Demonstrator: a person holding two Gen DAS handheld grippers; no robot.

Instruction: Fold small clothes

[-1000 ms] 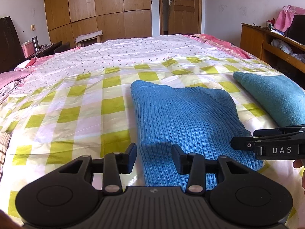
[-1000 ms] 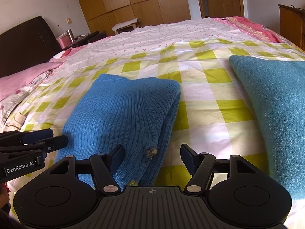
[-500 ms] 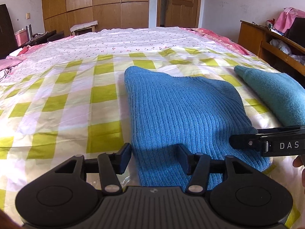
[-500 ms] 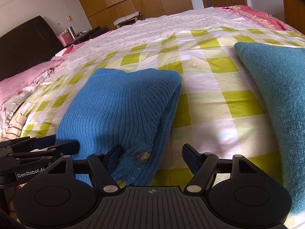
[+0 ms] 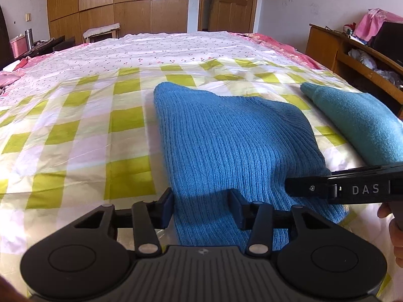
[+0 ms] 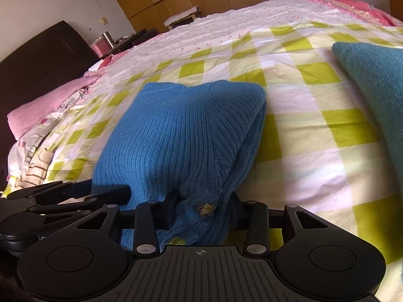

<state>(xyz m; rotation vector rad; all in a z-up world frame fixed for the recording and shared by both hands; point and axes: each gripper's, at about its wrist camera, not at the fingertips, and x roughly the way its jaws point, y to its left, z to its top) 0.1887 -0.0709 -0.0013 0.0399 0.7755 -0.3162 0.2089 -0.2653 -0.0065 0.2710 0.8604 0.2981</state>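
A blue ribbed knit sweater (image 5: pixel 226 136) lies folded on the yellow-checked bed cover (image 5: pixel 75 130). My left gripper (image 5: pixel 201 207) has its fingers on either side of the sweater's near left hem, and the cloth fills the gap between them. My right gripper (image 6: pixel 202 207) holds the bunched near right hem, where a small yellow patch (image 6: pixel 206 207) shows between the fingers. The sweater also shows in the right wrist view (image 6: pixel 181 130). The right gripper's side enters the left wrist view (image 5: pixel 340 188). The near edge looks slightly raised.
A folded teal garment (image 5: pixel 357 123) lies to the right of the sweater, also seen in the right wrist view (image 6: pixel 377 80). A wooden shelf unit (image 5: pixel 352 52) stands beyond the bed's right edge. Pink bedding (image 6: pixel 45 105) and a dark headboard (image 6: pixel 37 58) are on the left.
Both grippers moved forward onto the sweater's near hem and narrowed around it. The right one gathered the bunched hem, which now sits higher.
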